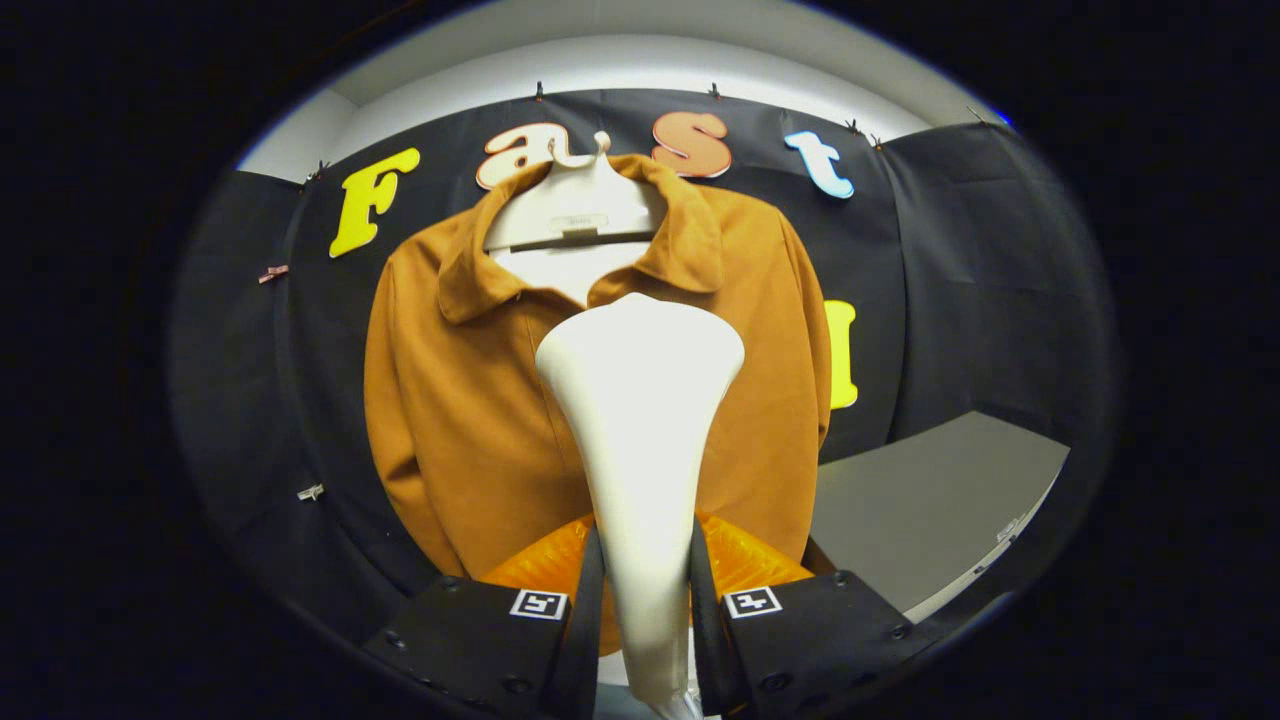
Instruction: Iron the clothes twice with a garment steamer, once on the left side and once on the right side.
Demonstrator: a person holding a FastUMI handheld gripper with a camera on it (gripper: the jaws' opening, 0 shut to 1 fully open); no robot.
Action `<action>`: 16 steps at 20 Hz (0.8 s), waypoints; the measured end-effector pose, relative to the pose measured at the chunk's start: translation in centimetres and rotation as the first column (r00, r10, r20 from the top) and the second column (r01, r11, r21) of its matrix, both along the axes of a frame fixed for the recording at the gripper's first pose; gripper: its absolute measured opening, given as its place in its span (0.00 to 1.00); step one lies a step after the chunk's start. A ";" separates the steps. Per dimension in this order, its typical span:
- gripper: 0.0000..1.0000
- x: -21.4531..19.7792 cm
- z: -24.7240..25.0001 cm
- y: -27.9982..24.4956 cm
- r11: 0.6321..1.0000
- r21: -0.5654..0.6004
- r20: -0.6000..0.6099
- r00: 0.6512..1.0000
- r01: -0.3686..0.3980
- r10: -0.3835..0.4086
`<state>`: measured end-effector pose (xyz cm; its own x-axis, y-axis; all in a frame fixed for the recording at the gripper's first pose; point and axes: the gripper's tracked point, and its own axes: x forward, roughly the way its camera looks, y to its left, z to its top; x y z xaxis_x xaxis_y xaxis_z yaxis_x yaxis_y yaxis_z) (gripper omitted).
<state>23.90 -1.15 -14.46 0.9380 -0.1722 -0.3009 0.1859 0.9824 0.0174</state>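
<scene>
Gripper (645, 590) clamps steamer (640, 420); jacket (470, 400) beyond, table (930, 500) beside.

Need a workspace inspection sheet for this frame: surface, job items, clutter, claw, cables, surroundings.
Surface: grey table beside the jacket, to its right.
Job's things: brown jacket hangs on a white hanger; white garment steamer upright, head over the jacket's front.
Clutter: orange object just beyond the fingers, identity unclear.
Claw: shut on the steamer handle, both fingers pressing.
Cables: nothing seen.
Surroundings: black cloth wall, small clips on it.
</scene>
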 end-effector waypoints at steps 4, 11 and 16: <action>0.42 0.2 2.9 -0.1 1.000 -0.026 0.113 0.994 -0.003 0.006; 0.42 -0.3 6.2 1.1 0.993 -0.096 0.256 0.963 -0.062 0.084; 0.42 -0.8 7.2 1.3 0.990 -0.121 0.287 0.952 -0.070 0.103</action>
